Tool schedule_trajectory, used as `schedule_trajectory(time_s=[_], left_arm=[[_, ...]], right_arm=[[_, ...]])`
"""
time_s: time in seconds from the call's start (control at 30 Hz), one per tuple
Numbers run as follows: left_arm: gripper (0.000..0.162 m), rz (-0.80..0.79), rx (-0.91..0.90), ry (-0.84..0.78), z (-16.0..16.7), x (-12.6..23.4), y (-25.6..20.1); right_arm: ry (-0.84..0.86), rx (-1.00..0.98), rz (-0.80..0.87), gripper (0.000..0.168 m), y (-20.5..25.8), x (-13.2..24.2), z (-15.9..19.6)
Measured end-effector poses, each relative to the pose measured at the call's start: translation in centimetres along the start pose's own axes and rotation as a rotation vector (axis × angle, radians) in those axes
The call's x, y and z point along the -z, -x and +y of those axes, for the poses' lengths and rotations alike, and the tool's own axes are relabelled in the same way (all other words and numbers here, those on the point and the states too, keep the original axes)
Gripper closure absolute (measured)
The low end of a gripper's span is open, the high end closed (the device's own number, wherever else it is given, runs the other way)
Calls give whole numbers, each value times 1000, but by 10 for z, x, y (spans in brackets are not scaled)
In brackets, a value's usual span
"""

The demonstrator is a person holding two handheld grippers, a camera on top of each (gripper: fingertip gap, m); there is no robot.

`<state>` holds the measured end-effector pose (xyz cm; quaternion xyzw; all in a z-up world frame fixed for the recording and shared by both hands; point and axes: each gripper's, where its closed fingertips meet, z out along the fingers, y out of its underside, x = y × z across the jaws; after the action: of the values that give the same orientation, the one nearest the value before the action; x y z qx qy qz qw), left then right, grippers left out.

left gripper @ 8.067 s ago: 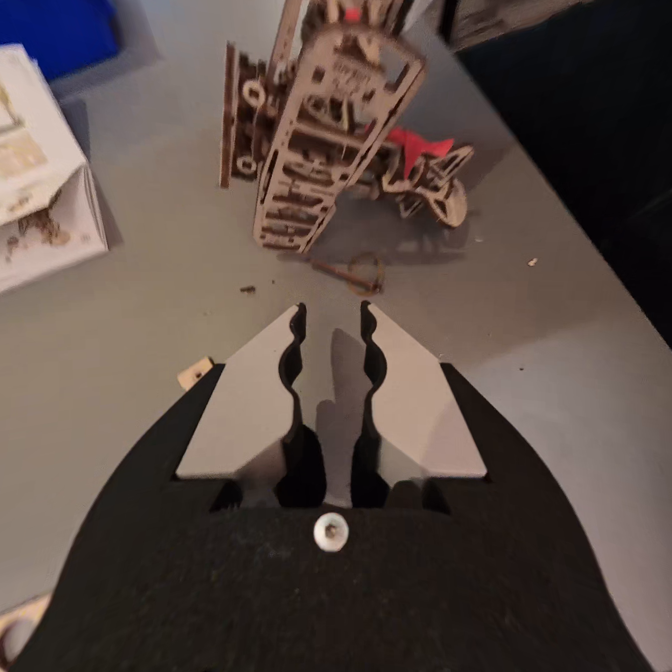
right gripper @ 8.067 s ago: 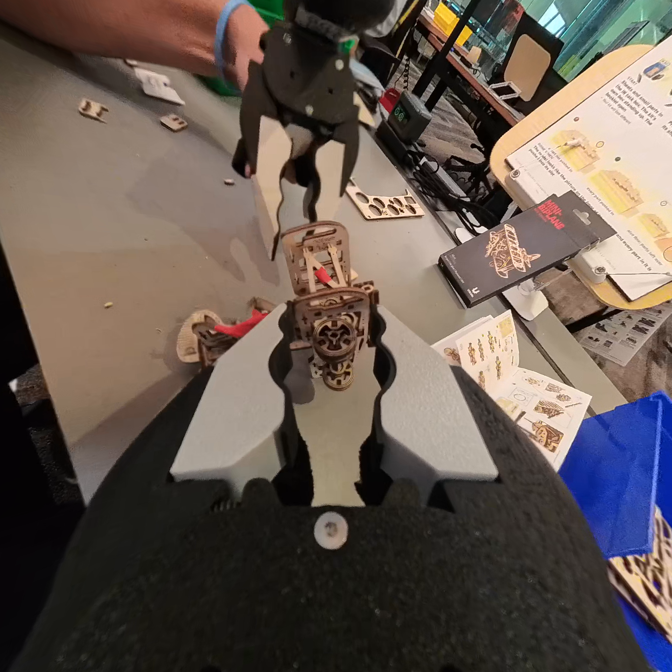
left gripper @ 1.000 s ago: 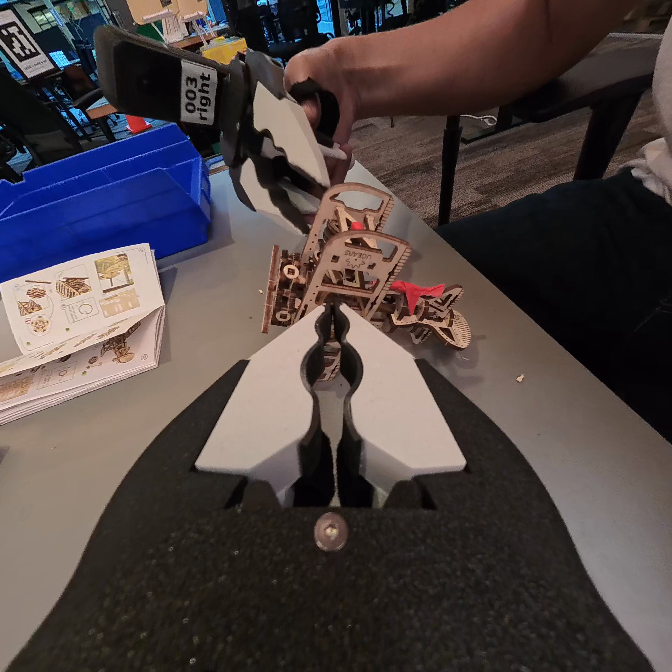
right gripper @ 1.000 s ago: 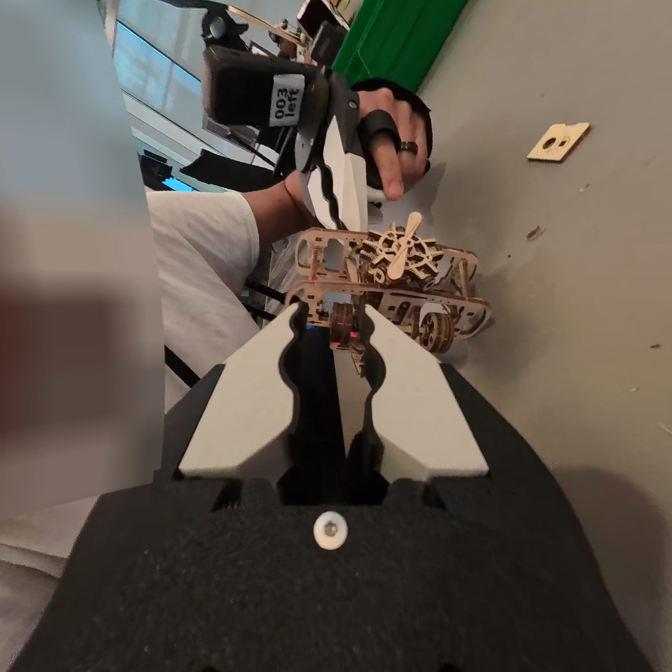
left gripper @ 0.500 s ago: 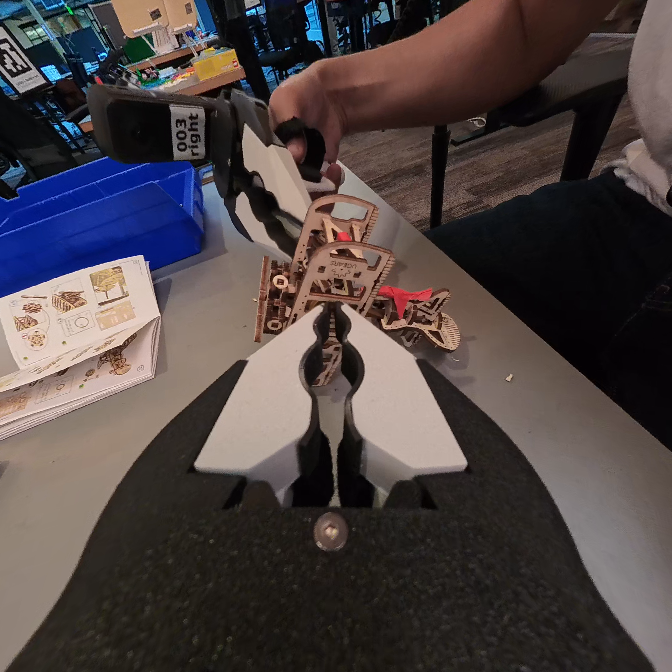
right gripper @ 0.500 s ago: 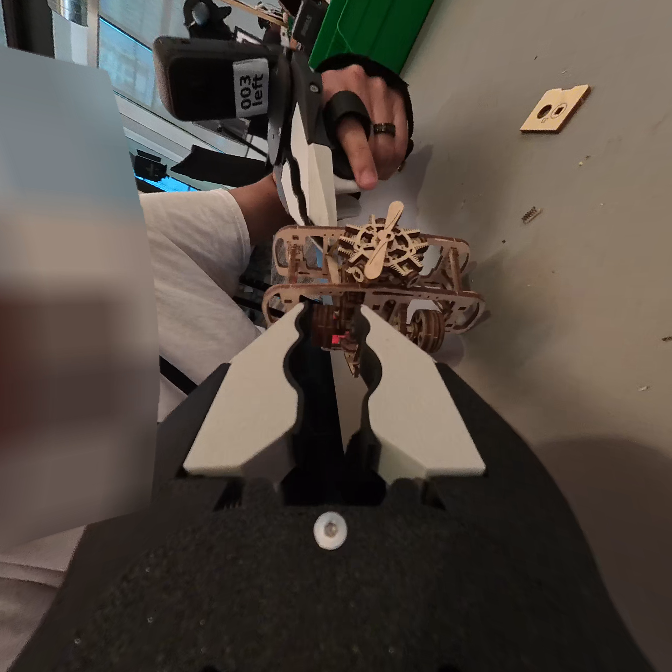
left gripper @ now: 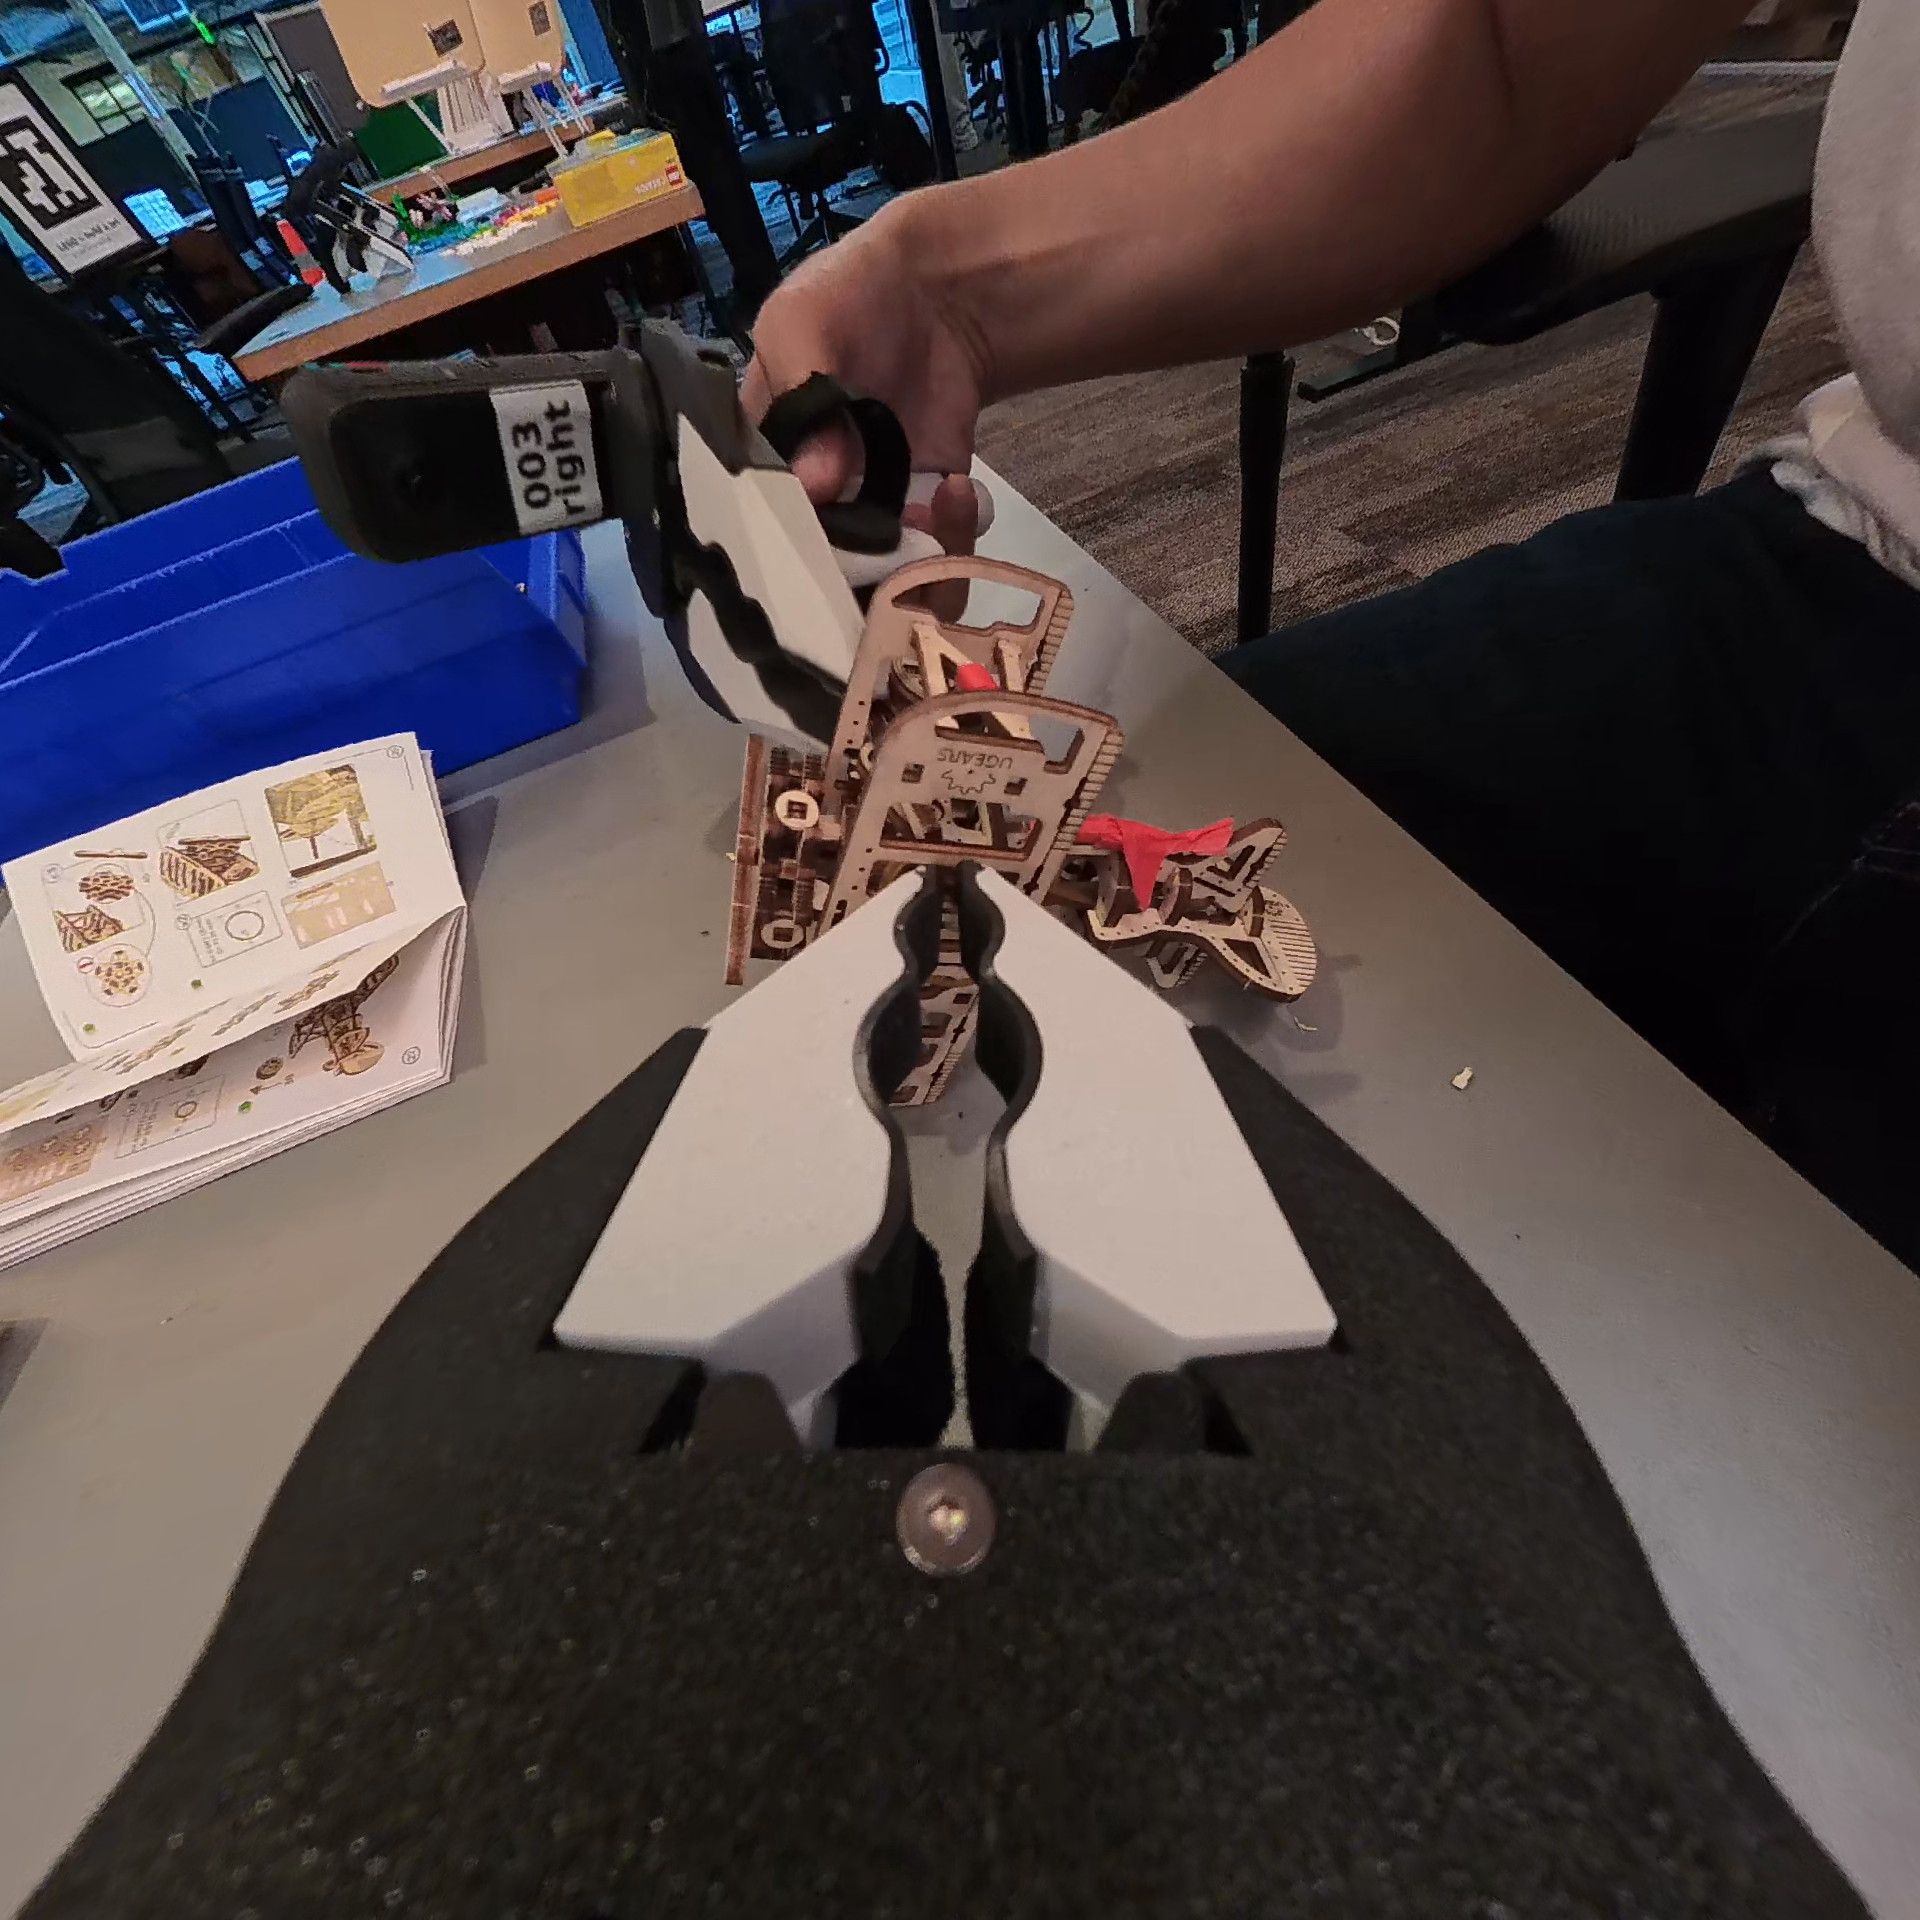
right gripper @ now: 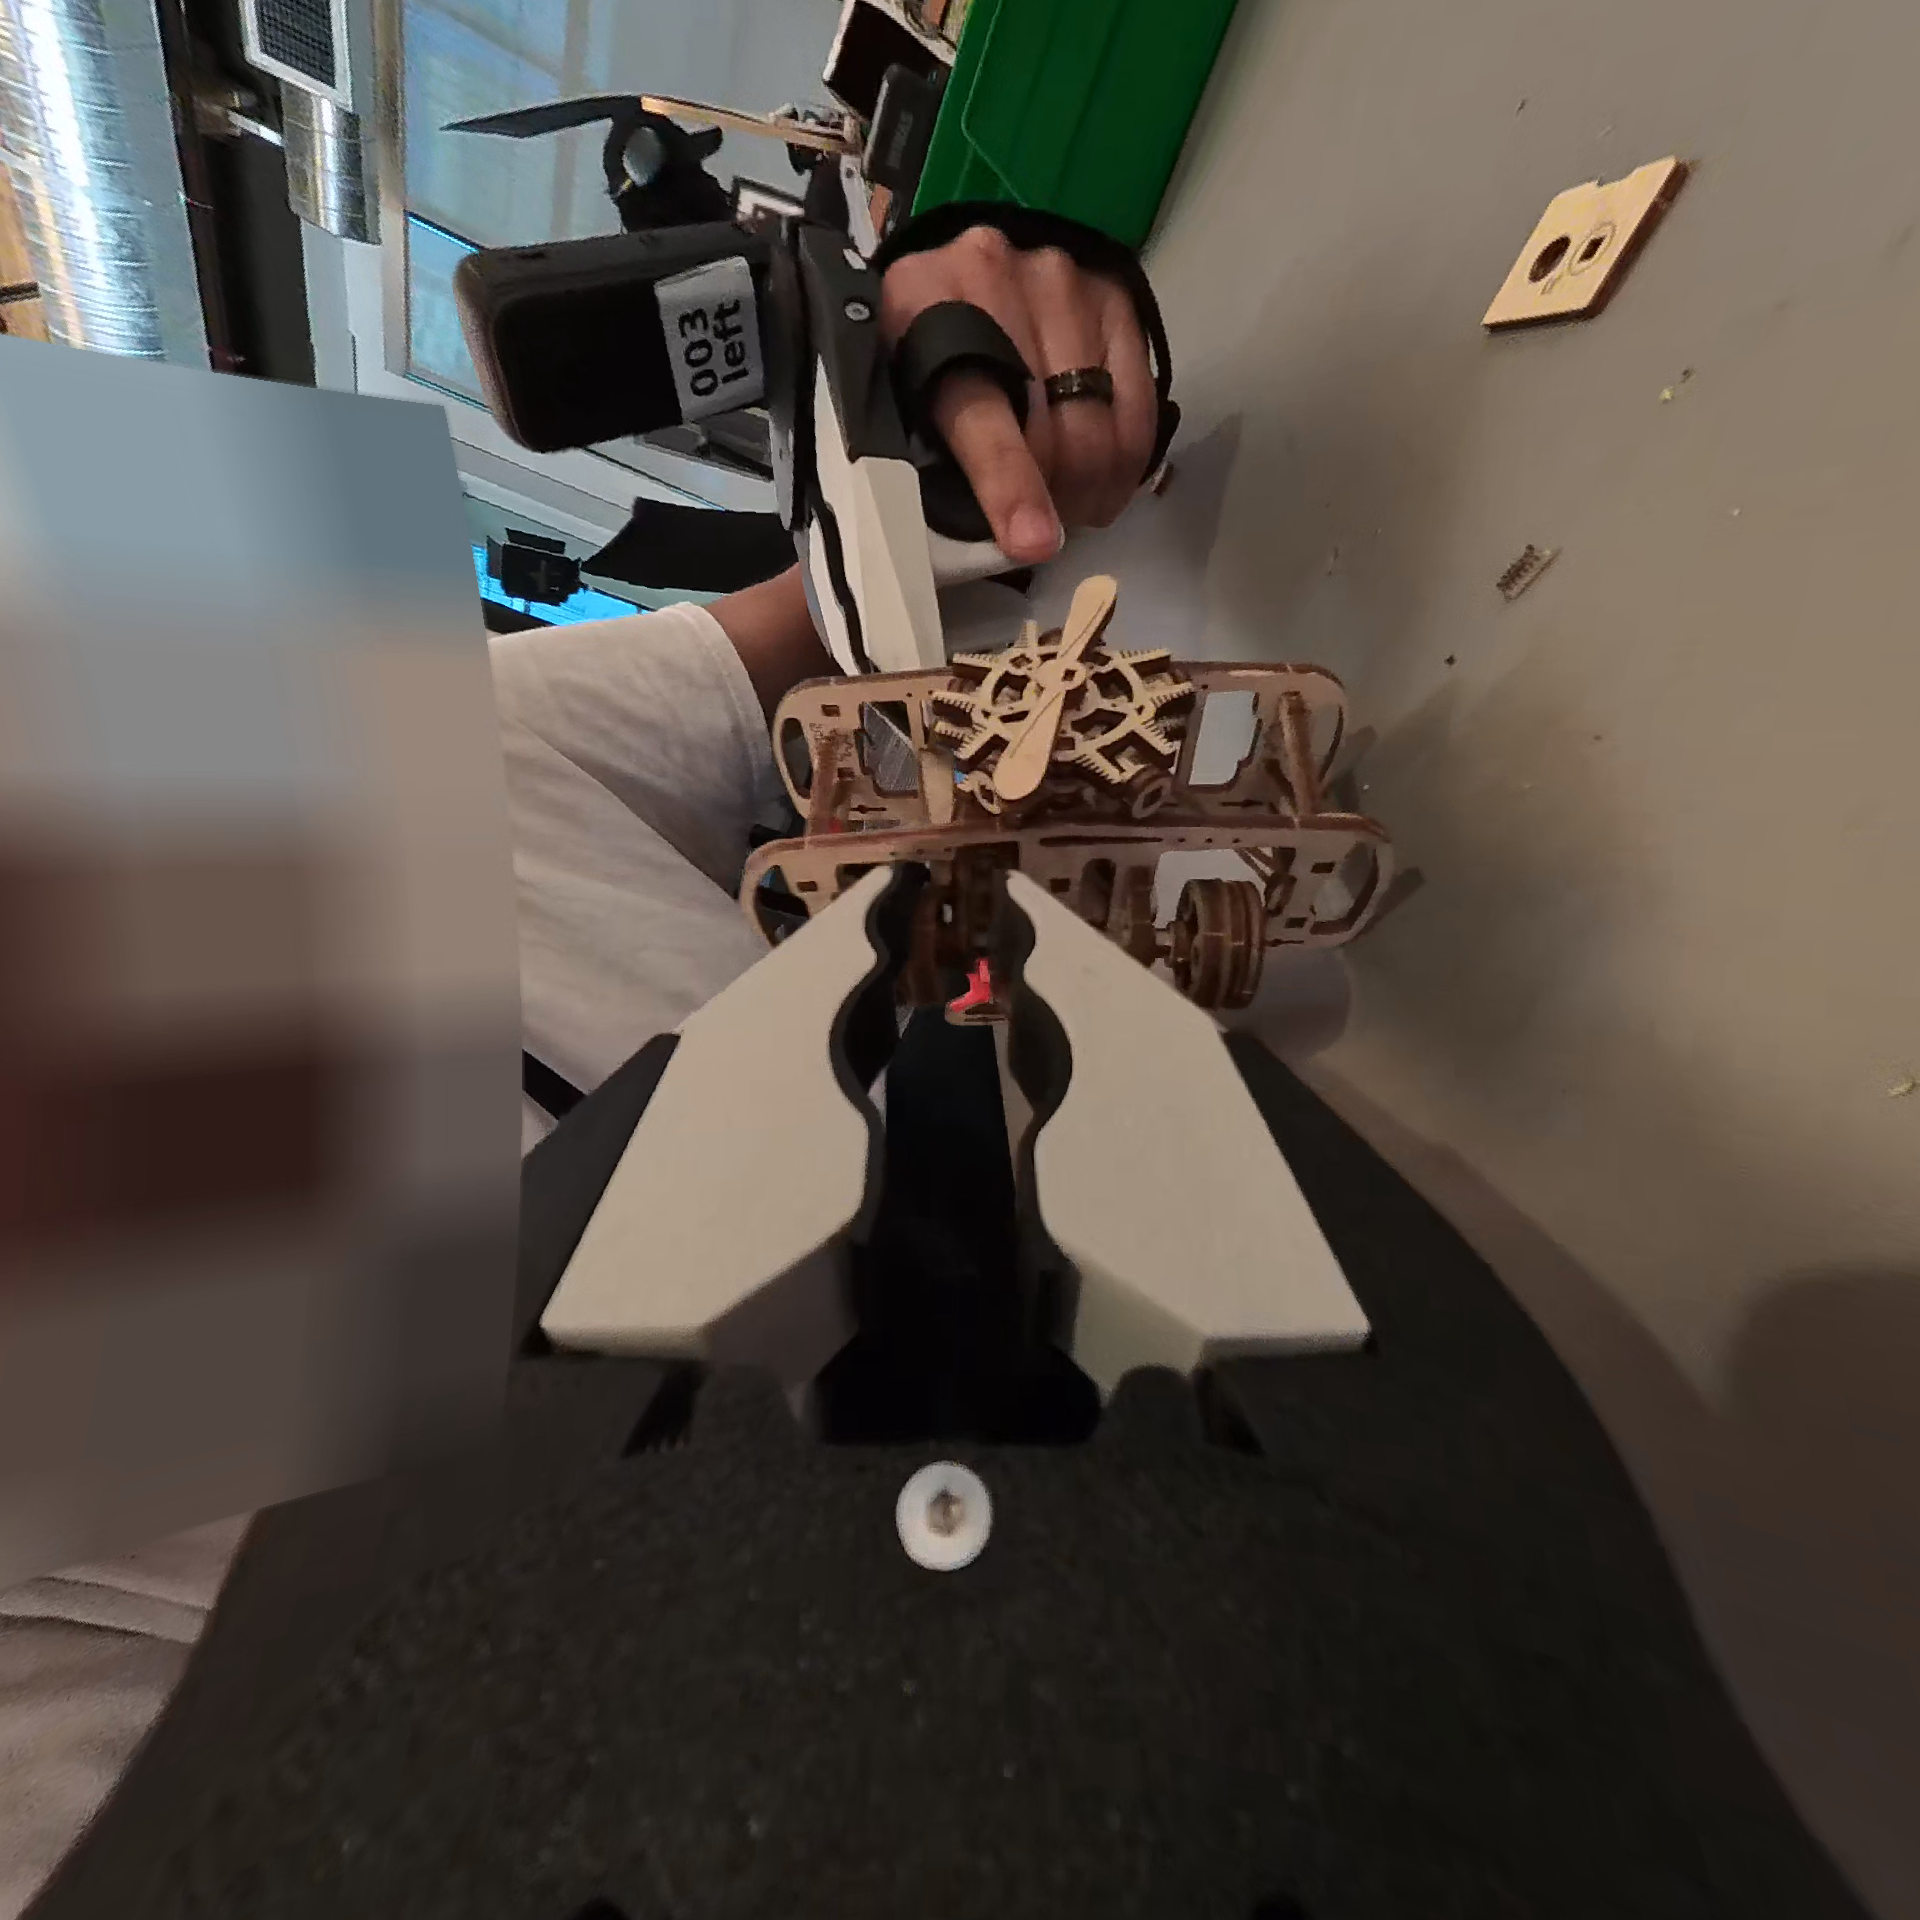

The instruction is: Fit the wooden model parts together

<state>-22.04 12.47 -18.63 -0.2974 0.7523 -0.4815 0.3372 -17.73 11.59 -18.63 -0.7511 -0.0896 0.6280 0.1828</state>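
A wooden biplane model [left gripper: 977,800] is held tilted just above the grey table [left gripper: 1558,1299], with red tape [left gripper: 1153,842] on its tail. My left gripper [left gripper: 945,888] is shut on the edge of the near wing. My right gripper [left gripper: 821,675] comes in from the far side and grips the model's far part. In the right wrist view the model [right gripper: 1070,769] faces me with its propeller [right gripper: 1049,717] and gear in front. My right gripper [right gripper: 951,894] is shut on a wooden part under the lower wing. The left gripper [right gripper: 883,634] holds the upper wing's left end.
An open instruction booklet [left gripper: 229,935] lies at the left, with a blue bin [left gripper: 260,644] behind it. A small square wooden piece [right gripper: 1579,244] and a green bin [right gripper: 1070,104] lie farther off. The table's edge runs along the right, next to the person's leg [left gripper: 1610,779]. Some 5 cm of space lies between my two pairs of fingers.
Both grippers have kept hold of the model. The model has turned so its wings sit more level in the right wrist view. The right gripper has tilted flatter in the left wrist view.
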Motion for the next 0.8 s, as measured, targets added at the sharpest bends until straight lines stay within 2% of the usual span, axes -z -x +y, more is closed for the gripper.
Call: schedule_trajectory(time_s=[0.23, 0.8], left_arm=[[162, -3, -5, 1, -1, 0, 0], [162, -32, 30, 38, 7, -1, 8]], right_arm=[[4, 5, -4, 163, 1, -1, 2], [-21, 64, 49, 165, 1, 8, 1]])
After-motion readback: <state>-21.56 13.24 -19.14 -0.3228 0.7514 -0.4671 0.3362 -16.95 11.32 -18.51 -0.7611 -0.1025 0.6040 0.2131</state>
